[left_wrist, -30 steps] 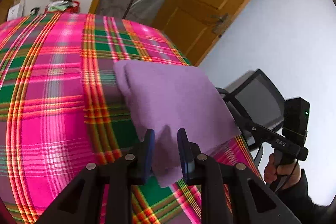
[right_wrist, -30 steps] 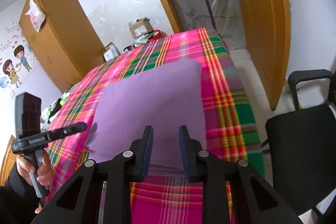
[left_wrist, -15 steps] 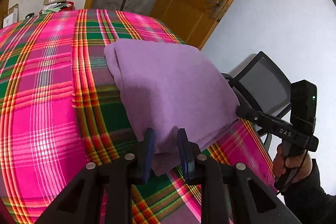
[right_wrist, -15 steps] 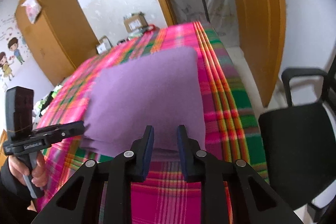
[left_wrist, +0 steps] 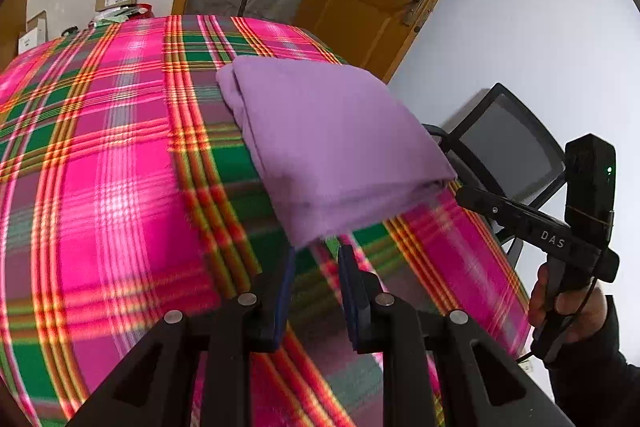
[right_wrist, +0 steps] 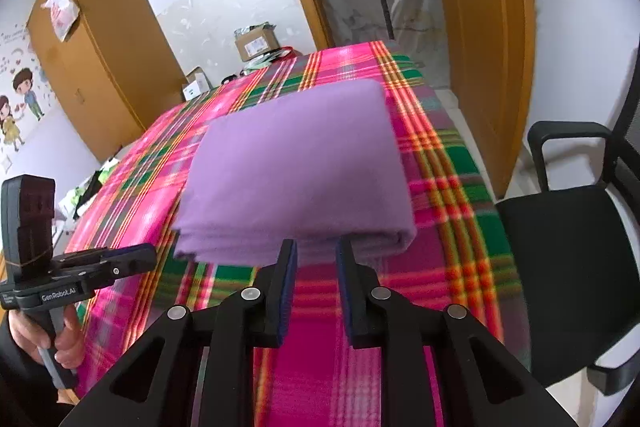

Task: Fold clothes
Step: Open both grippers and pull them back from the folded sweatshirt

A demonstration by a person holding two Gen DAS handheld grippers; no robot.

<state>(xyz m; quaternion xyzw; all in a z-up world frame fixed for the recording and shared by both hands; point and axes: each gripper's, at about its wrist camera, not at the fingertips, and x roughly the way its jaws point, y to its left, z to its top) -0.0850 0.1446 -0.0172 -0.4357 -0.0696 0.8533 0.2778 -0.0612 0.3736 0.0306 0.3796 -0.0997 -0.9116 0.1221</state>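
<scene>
plaid-covered counter (left_wrist: 120, 187) fills the left wrist view: folded purple cloth (left_wrist: 332, 147) lies near its right edge, left gripper (left_wrist: 316, 287) apart, empty, just short of the corner. right wrist view: right gripper (right_wrist: 316, 267) opening, nothing between. best to draw both back level, without snagging the layered front edge.

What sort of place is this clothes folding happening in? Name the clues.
Probably a room in a home: a wooden wardrobe, a wooden door, cartoon wall stickers, and a folded purple cloth on a plaid-covered table.
</scene>
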